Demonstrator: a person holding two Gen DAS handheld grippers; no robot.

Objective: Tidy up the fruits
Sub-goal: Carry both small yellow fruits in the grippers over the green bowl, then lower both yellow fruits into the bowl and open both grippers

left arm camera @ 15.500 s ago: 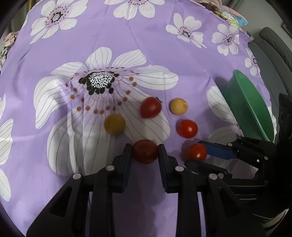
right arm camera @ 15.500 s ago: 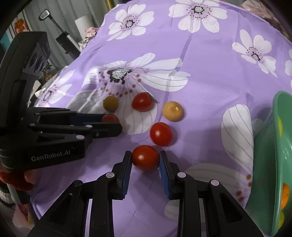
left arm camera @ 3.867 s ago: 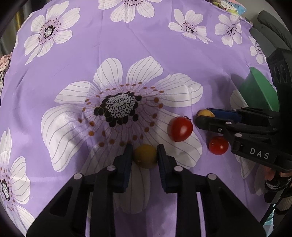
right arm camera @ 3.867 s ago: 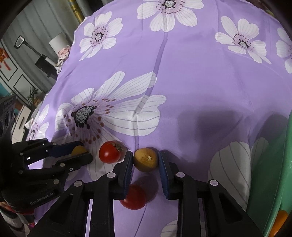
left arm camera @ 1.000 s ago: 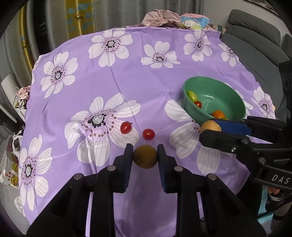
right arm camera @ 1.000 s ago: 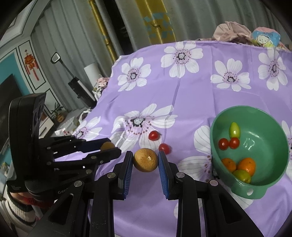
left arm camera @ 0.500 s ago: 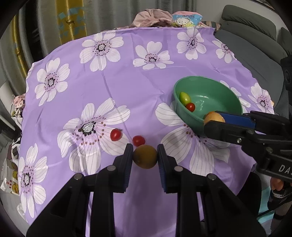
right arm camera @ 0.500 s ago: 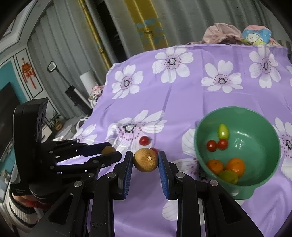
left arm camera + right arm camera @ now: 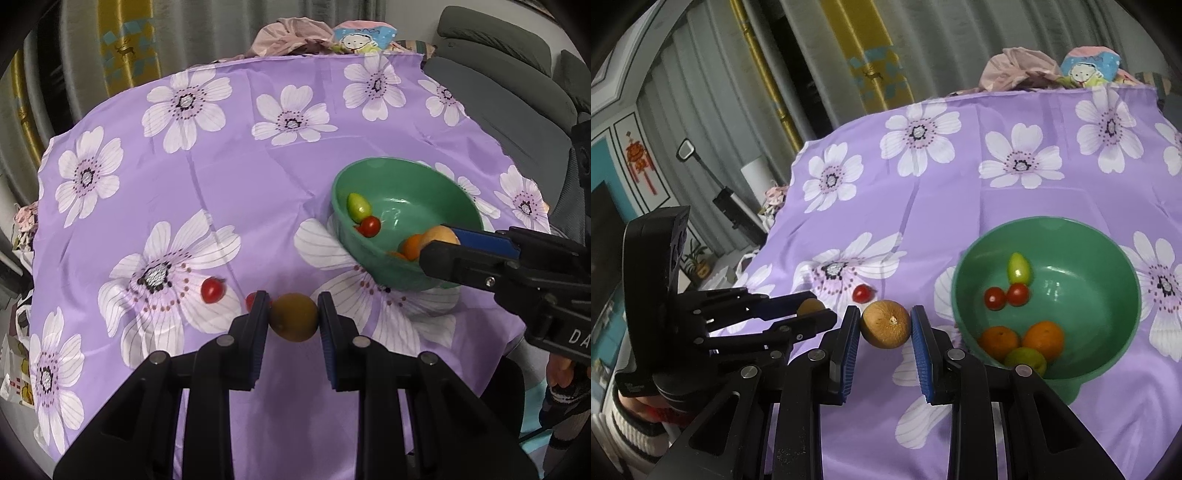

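Right wrist: six fruits (image 9: 1042,339) in bowl (image 9: 967,258).

A round table draped in a purple cloth (image 9: 229,184) printed with white flowers. Behind it hang grey curtains (image 9: 827,74) with a yellow patterned panel (image 9: 875,70). A grey sofa (image 9: 509,85) sits past the table's right edge. Crumpled fabric (image 9: 291,35), possibly clothing, lies at the far edge. A teal wall (image 9: 613,177) carries a red ornament (image 9: 639,162).

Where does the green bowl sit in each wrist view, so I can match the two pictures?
Left wrist: green bowl right of centre, partly behind the right hand-held gripper.
Right wrist: green bowl at lower right.
Shared landmark: the yellow-green tomato inside it.
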